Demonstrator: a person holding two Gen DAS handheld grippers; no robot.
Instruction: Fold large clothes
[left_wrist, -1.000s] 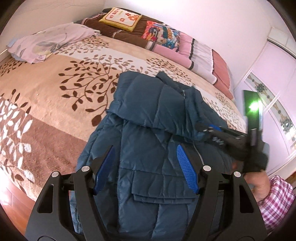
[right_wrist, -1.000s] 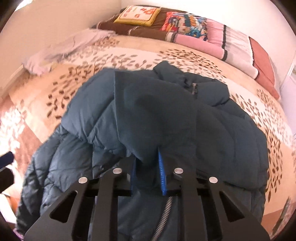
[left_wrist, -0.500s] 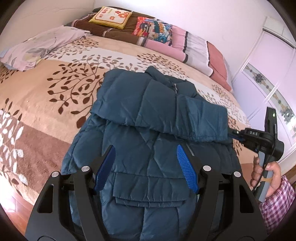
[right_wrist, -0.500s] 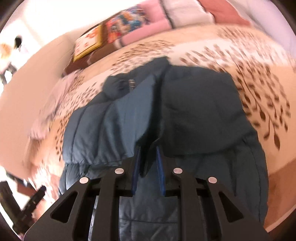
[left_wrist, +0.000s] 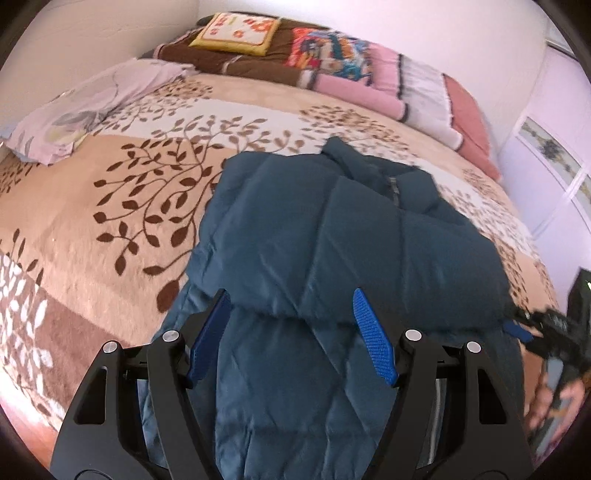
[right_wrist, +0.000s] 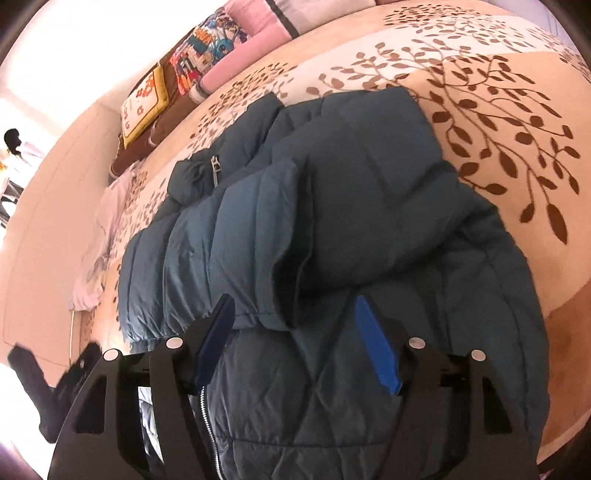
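Left wrist: one jacket (left_wrist: 332, 240), two sleeves folded across.

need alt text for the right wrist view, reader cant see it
A dark blue puffer jacket lies on a leaf-patterned bedspread, one sleeve folded across its front. The open right gripper hovers over the sleeve cuff, holding nothing. Pillows line the far edge of the bed.

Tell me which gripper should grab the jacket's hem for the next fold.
Either, marginally the left. Both grippers are open and empty over the blue puffer jacket. The left gripper sits centred over the lower body panel; the right gripper faces the sleeve cuff just laid across.
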